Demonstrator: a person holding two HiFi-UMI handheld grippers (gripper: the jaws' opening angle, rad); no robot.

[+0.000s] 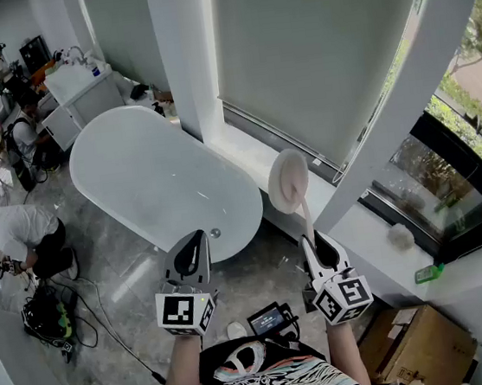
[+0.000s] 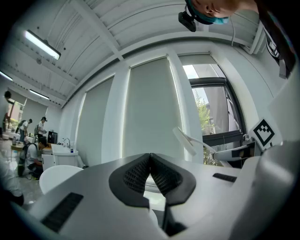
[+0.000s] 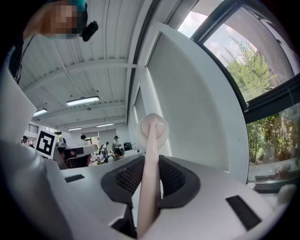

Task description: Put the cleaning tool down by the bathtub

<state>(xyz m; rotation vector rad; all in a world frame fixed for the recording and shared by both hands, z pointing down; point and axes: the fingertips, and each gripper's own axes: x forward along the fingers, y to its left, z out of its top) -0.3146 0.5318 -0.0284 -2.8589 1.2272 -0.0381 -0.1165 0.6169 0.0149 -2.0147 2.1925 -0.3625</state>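
The cleaning tool point(image 1: 289, 181) is a pale pink brush with a round white head on a thin handle. My right gripper point(image 1: 314, 241) is shut on its handle and holds it upright, head up, above the window ledge point(image 1: 254, 155). In the right gripper view the handle point(image 3: 149, 173) runs up between the dark pads to the round head point(image 3: 152, 130). The white oval bathtub point(image 1: 157, 180) stands on the floor ahead and to the left. My left gripper point(image 1: 196, 241) hovers near the tub's near end, its pads point(image 2: 136, 174) pressed together on nothing. The tool's head point(image 2: 184, 140) also shows in the left gripper view.
A white sink cabinet point(image 1: 82, 86) stands beyond the tub. Several people point(image 1: 21, 236) work at the left with cables and gear point(image 1: 49, 317) on the floor. A cardboard box point(image 1: 422, 350) sits at lower right. A white ball point(image 1: 401, 236) and a green item point(image 1: 429, 273) rest on the sill.
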